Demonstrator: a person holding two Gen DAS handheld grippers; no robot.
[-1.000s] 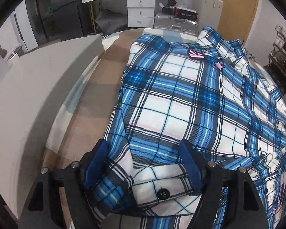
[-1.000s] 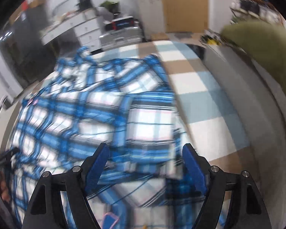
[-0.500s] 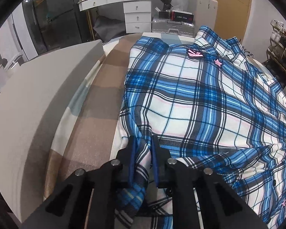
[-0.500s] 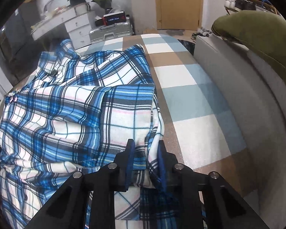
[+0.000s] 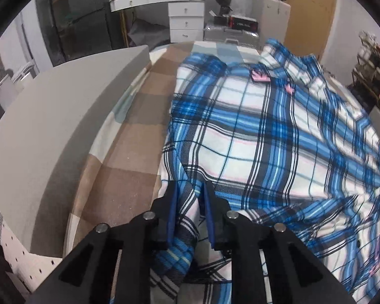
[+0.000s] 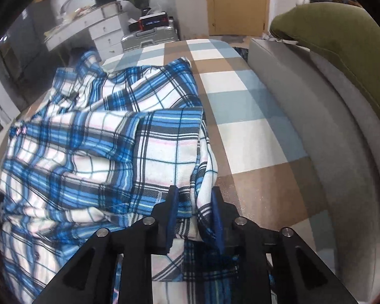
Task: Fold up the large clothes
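We pinch the shirt (image 5: 253,131) low in both frames with our left gripper (image 5: 189,200) and right gripper (image 6: 193,202); thin cloth could slip free.

Lived-in home room; checked bedcover (image 6: 253,136); white drawer desk (image 5: 186,12); silver suitcase (image 6: 149,39); wooden door (image 6: 238,2).

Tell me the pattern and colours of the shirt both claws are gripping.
Plaid shirt: blue, white and black checks with thin pink lines; clearest in the left wrist view.
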